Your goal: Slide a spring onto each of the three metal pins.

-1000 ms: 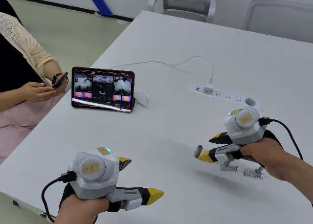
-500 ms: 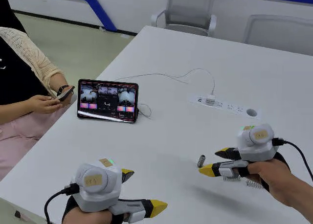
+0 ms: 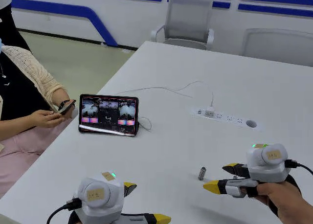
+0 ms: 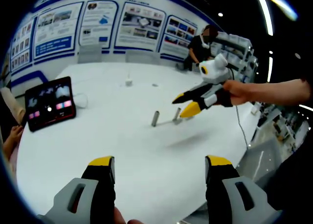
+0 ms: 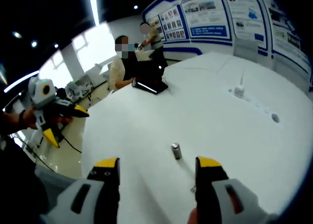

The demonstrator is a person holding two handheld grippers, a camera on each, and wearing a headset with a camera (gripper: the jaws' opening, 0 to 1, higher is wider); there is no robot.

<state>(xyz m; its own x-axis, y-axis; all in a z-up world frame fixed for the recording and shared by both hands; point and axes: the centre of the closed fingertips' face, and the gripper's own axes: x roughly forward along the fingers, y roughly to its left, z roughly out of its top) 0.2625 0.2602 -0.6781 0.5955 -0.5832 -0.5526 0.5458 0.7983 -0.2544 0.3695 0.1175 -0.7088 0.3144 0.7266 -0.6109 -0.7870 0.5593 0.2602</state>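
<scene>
Both my grippers hang over the white table (image 3: 171, 87), jaws spread wide with nothing between them. My right gripper (image 3: 221, 177) is just beside a metal pin (image 3: 202, 173) that stands upright; my left gripper (image 3: 145, 202) is well apart from it. The left gripper view adds a second metal piece (image 4: 176, 116) near the right gripper's lower tip; I cannot tell what it is.

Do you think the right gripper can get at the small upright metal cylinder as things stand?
Probably yes: the right gripper is open, and the cylinder stands just ahead of its jaws, with bare table between.
</scene>
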